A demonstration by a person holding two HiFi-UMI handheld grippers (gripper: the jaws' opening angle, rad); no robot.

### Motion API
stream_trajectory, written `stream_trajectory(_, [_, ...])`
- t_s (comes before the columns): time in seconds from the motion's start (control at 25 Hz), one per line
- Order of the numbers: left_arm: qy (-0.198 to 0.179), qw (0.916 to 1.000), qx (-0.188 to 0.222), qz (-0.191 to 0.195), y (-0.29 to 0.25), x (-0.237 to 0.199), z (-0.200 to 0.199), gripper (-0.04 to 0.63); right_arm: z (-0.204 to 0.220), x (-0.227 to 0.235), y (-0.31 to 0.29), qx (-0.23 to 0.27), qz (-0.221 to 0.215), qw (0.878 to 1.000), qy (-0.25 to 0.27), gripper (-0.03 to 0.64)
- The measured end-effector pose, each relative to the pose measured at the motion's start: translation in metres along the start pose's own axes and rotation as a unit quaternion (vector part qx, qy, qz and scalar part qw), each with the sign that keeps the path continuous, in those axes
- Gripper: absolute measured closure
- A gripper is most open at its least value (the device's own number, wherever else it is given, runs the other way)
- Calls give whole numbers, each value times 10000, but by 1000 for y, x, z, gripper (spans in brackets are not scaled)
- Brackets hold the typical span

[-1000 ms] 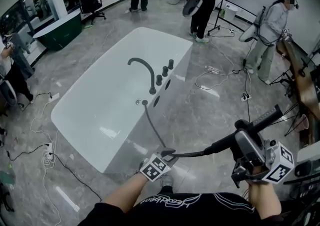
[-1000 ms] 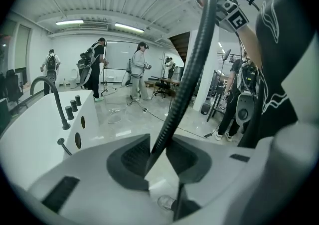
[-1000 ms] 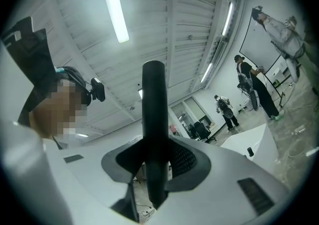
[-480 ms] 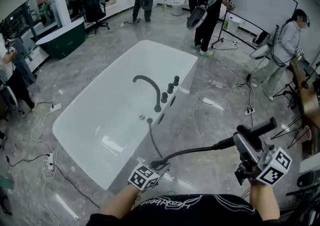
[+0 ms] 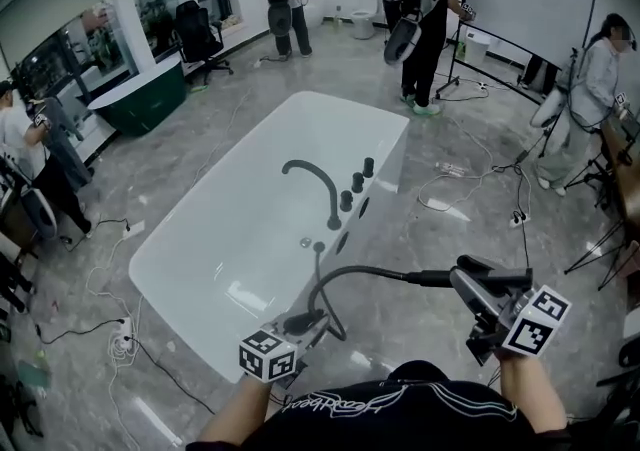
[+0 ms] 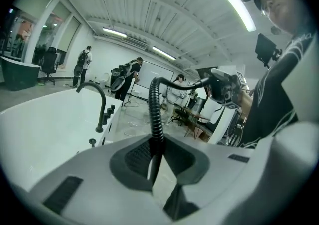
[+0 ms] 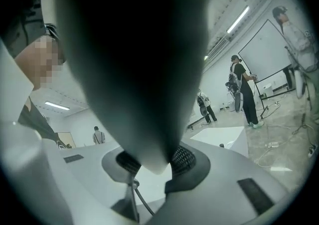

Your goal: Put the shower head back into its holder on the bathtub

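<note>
Near the tub [image 5: 190, 254], right gripper [image 5: 472, 291] clasped the probably slick, rigid head [image 5: 488, 275]; left gripper [image 5: 308, 322] pinched its limp hose [image 5: 365, 269].

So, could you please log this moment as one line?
left gripper: just closed on hose | right gripper: shut on shower head | shower head: clear of bathtub, not yet docked

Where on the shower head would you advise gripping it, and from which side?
Probably mid-body on the shower head, jaws across its length, from the person's side, as the right gripper holds it. The hose leaves the end facing the bathtub; that end likely seats first, so keep it free.
</note>
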State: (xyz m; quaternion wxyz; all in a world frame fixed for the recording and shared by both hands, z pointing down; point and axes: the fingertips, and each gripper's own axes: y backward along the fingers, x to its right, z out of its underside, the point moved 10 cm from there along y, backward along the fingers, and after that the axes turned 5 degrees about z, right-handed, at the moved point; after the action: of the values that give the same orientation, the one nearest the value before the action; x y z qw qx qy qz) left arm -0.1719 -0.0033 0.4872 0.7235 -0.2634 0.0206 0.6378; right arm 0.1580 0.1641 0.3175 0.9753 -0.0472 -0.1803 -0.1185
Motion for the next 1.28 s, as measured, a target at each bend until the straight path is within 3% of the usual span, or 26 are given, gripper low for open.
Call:
stream_trajectory(0.36, [-46,9979,311,-572,19,-26,-30,532,32,31,-16,-299,-68,9994,-143,489])
stream_trajectory(0.56, [-709,9903,401,-1125,33,-32,-82,531,31,43,-31,-289,-192,9994,17,491])
stream_trajectory(0.8, [-1641,9734,200,-1584,31,-48,-151,532,23,60,-63,-212,-417,9988,-151,491])
stream_trajectory(1.04, [-1931,9628,346,-1856,28,-65,-211,531,0,73,-90,-39,-829,9963,-224,491])
stream_trajectory(1.28, [-2277,9538,387,-1920,7,-81,-258,531,-27,97,-114,41,-960,9953,-141,491])
